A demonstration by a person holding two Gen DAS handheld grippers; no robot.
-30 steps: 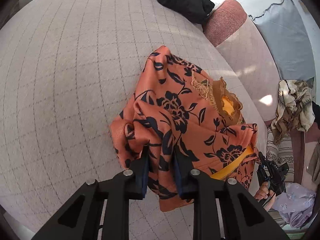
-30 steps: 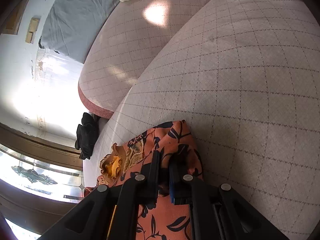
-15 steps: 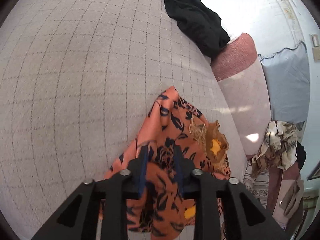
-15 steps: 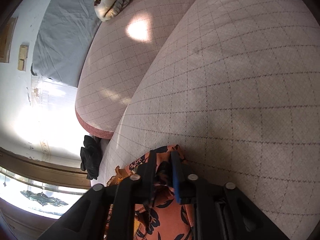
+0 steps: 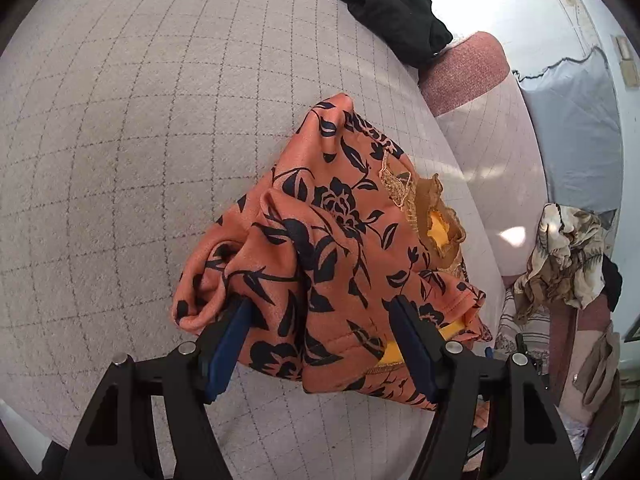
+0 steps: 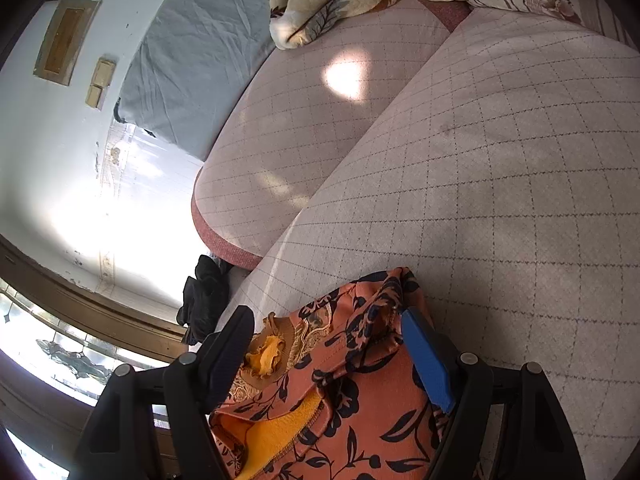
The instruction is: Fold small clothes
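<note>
A small orange garment with a dark floral print (image 5: 340, 248) lies folded over in a bunched heap on the grey checked sofa cushion (image 5: 140, 140). Its yellow lining and frilled collar show. My left gripper (image 5: 320, 320) is open, its jaws spread on either side of the garment's near fold, gripping nothing. In the right wrist view the same garment (image 6: 340, 392) lies between the spread jaws of my right gripper (image 6: 328, 332), which is open too.
A black garment (image 5: 388, 4) lies at the cushion's far edge, also seen in the right wrist view (image 6: 204, 296). A beige patterned cloth (image 5: 568, 256) is piled on the sofa back cushion (image 6: 320, 112). A grey sheet (image 6: 192, 68) hangs behind.
Both grippers were shut on the orange garment and carried it over. Now both have opened and let it go, and it rests folded on the cushion.
</note>
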